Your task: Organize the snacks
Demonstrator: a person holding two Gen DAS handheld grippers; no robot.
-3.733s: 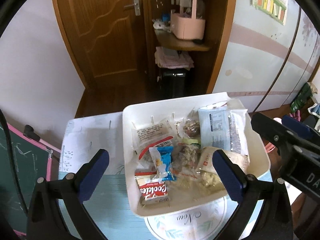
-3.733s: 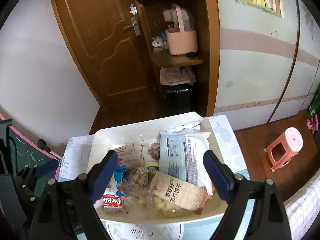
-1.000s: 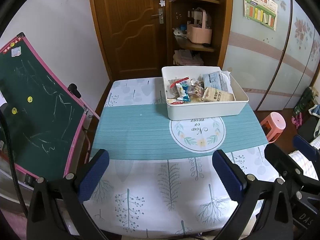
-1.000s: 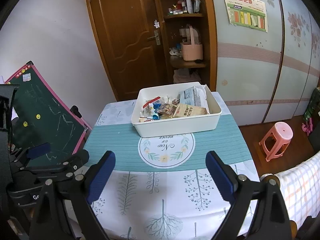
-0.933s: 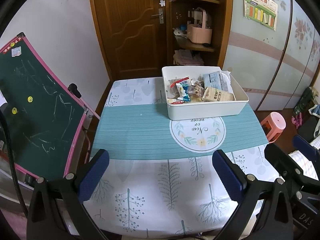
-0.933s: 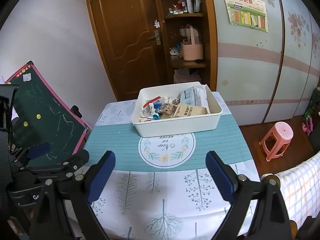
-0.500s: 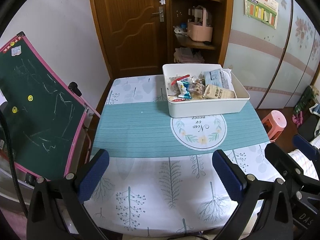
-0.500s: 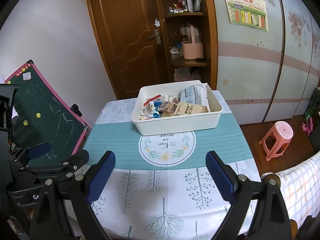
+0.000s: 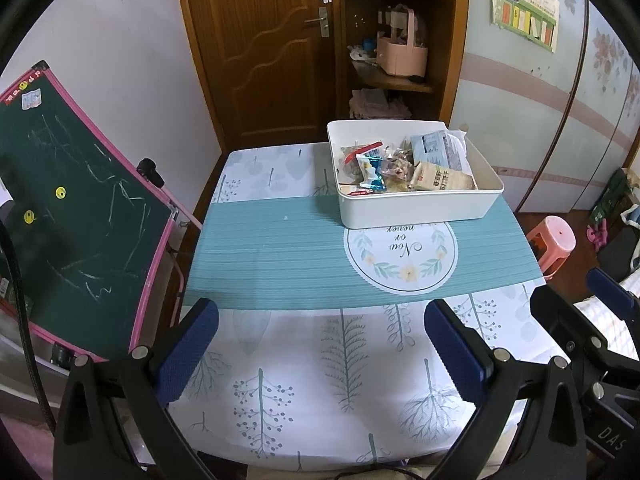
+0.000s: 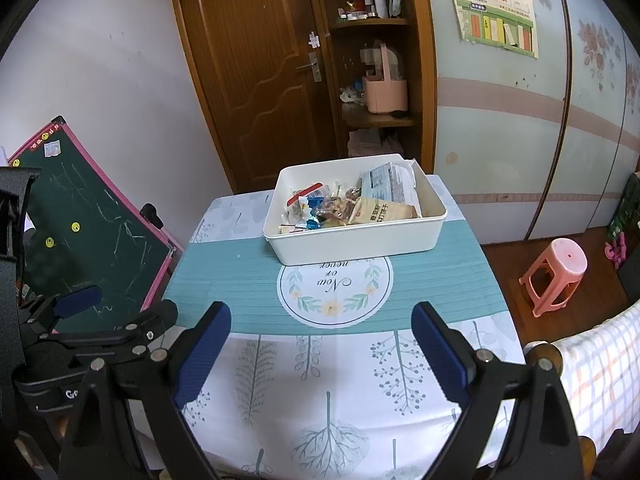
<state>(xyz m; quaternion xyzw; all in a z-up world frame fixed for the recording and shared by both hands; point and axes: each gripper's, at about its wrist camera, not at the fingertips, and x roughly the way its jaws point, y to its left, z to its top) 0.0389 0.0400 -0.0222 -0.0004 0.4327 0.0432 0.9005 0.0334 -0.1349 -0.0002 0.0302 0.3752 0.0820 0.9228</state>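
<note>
left gripper (image 9: pixel 320 346) jaws apart, empty | right gripper (image 10: pixel 322 342) same | bin (image 9: pixel 420 210) near wall hides lower snacks (image 9: pixel 400 170)

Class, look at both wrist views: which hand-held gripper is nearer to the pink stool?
The right hand-held gripper. The pink stool stands on the floor off its right side; the left hand-held gripper sits farther left, beyond it.

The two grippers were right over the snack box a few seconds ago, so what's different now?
Both the left gripper and the right gripper have pulled back to the near edge of the table, open and empty. The white bin of snacks stayed put at the far side.
</note>
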